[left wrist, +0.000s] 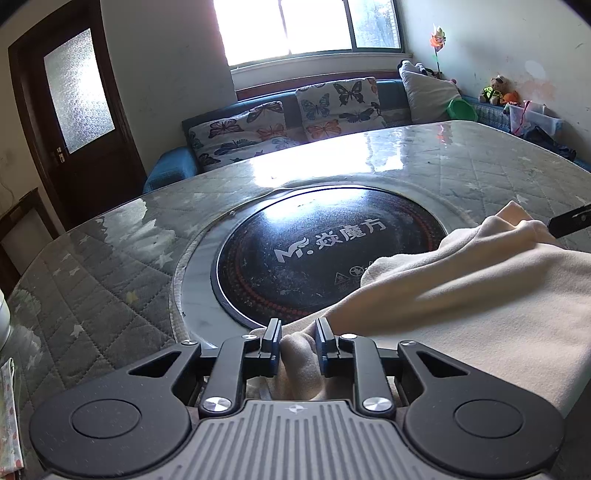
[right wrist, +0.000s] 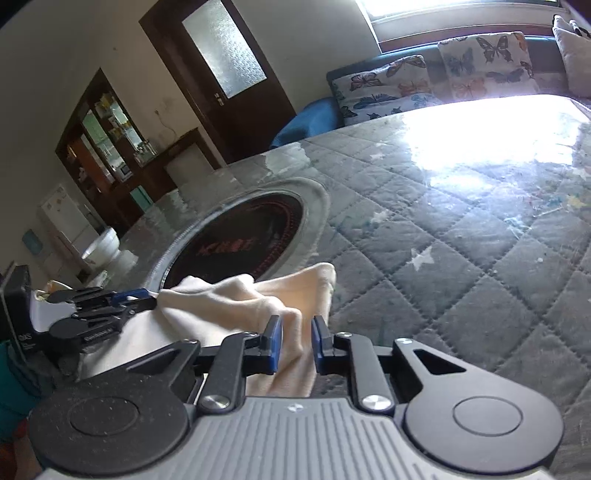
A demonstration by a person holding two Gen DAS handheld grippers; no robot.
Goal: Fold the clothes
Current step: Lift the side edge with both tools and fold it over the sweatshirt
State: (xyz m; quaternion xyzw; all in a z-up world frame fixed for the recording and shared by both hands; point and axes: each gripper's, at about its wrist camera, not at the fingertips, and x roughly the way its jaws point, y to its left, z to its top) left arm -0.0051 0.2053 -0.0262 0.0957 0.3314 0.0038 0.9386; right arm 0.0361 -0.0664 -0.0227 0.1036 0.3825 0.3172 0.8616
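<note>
Left gripper (left wrist: 297, 341) and right gripper (right wrist: 297, 341) are each pinched on the cream garment (left wrist: 480, 295), held over the quilted table (left wrist: 110, 288); folding appears barely begun

I see the garment (left wrist: 461, 291) lying on the surface (left wrist: 110, 280), its far edge overlapping the round cooktop (left wrist: 295, 251) set into the middle. My left gripper (left wrist: 297, 345) holds one end, my right gripper (right wrist: 297, 345) the other. Behind the surface, cushions (left wrist: 340, 105) line a sofa (left wrist: 170, 170) under the window (left wrist: 306, 26).
</note>
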